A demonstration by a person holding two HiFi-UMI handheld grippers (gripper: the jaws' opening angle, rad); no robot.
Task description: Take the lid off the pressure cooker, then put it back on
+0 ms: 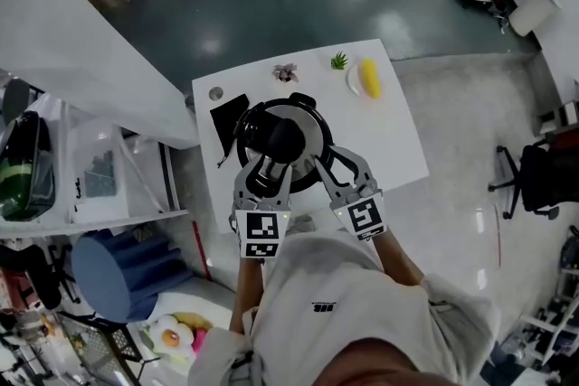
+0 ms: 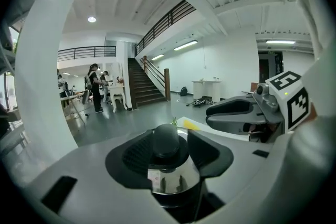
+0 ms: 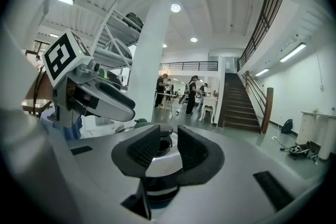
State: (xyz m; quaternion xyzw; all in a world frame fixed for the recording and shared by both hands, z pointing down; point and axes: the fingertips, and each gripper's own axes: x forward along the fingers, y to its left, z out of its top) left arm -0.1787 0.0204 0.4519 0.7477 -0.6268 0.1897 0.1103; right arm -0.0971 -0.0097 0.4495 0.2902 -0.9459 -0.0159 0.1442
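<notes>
Here we go, the white table (image 1: 398, 136) is filling the middle of the head view, and the pressure cooker (image 1: 314, 147) is standing near its centre, toward the person's edge. The lid (image 1: 304, 115) is sitting on the pot: a round dome of polished steel, catching reflections of the room, with black fittings round its rim. Both tools are reaching in from the near side. The left gripper (image 2: 169, 145) is pointing across the top of the lid with its ribbed black pads spread a little; the lid's knob (image 2: 166, 140) is showing in the gap between them, and the pads are not pressing on it. The right gripper (image 3: 168, 138) is coming in just beside it, its jaws standing apart with a narrow gap, only shiny steel showing beyond, and nothing is being pinched. That knob is a smooth, black, domed button rising from the lid's middle, and a small white sticker (image 2: 154, 178) is clinging to the steel just below it. At the far edge of the table a yellow item (image 1: 369, 77) is lying on a small white plate, with a tiny green plant (image 1: 338, 61) near it.
</notes>
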